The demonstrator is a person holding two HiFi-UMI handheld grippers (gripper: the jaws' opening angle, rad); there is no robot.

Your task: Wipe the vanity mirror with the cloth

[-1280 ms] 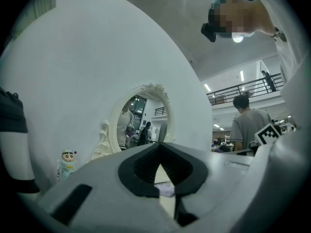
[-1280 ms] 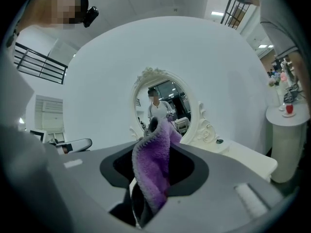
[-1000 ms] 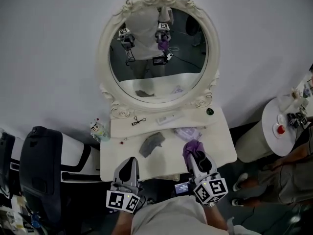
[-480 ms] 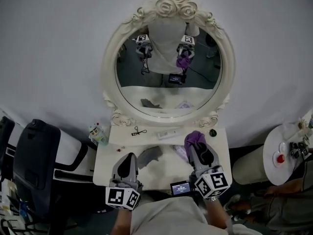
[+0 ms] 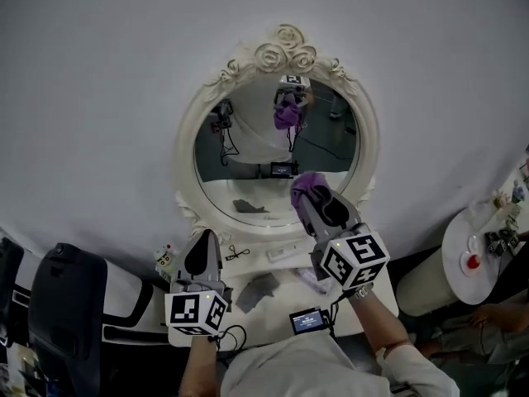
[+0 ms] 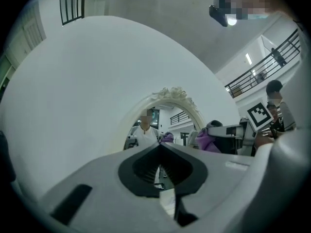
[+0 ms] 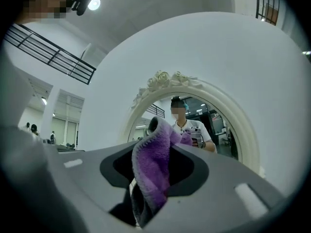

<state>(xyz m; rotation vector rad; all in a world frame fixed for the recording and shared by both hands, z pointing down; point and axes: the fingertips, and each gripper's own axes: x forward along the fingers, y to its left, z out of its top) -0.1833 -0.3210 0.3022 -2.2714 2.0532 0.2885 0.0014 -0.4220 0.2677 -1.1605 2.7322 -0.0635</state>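
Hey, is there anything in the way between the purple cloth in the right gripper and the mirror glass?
Nothing visible. The right gripper holds the purple cloth in its jaws, up in front of the lower right of the mirror, with open space ahead. The grey cloth lies lower down, out of the path.

Bunched purple cloth (image 5: pixel 307 183) near lower right of white-framed oval vanity mirror (image 5: pixel 248 151)

Cloth (image 5: pixel 306 185) before mirror (image 5: pixel 240 151), right of centre; mirror behind table (image 5: pixel 281 303); chair (image 5: pixel 62 304) left.
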